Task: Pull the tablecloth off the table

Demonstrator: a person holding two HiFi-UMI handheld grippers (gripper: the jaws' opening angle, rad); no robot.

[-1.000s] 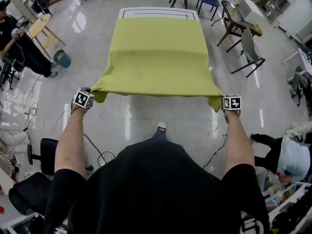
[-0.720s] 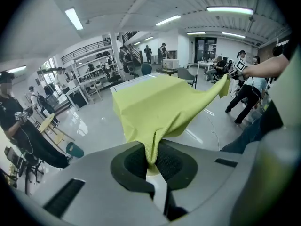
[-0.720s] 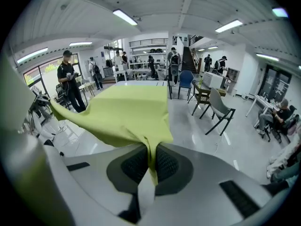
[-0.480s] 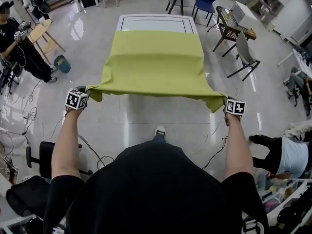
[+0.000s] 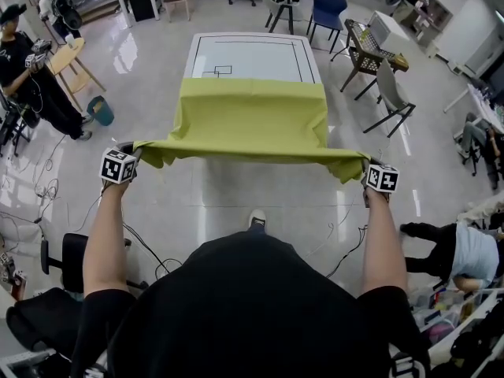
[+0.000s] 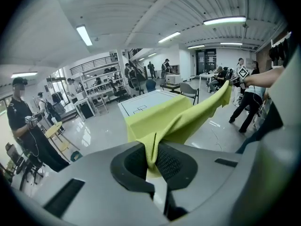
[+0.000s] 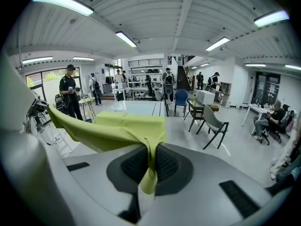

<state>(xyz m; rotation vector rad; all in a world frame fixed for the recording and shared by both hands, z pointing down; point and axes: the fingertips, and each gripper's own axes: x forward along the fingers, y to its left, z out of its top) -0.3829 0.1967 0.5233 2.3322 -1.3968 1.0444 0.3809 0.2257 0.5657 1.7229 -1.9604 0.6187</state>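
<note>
A yellow-green tablecloth [image 5: 252, 116] stretches from the white table [image 5: 248, 57] toward me, its near edge held up in the air. The far half of the tabletop is bare. My left gripper [image 5: 126, 157] is shut on the cloth's near left corner [image 6: 153, 149]. My right gripper [image 5: 370, 172] is shut on the near right corner [image 7: 149, 166]. In both gripper views the cloth [image 6: 174, 119] [image 7: 117, 128] runs taut from between the pads back to the table [image 6: 143, 105] [image 7: 136, 107].
Chairs [image 5: 386, 89] and a blue chair [image 5: 327, 6] stand right of and behind the table. A person in black [image 5: 27, 77] stands at the left by a wooden stool [image 5: 67, 50] and a teal bin [image 5: 101, 107]. Cables [image 5: 157, 250] lie on the floor near my feet. Another person [image 5: 465, 250] sits at the right.
The cloth has slid toward me, uncovering more of the white tabletop. Both grippers have drawn back and spread slightly, still gripping the corners.
</note>
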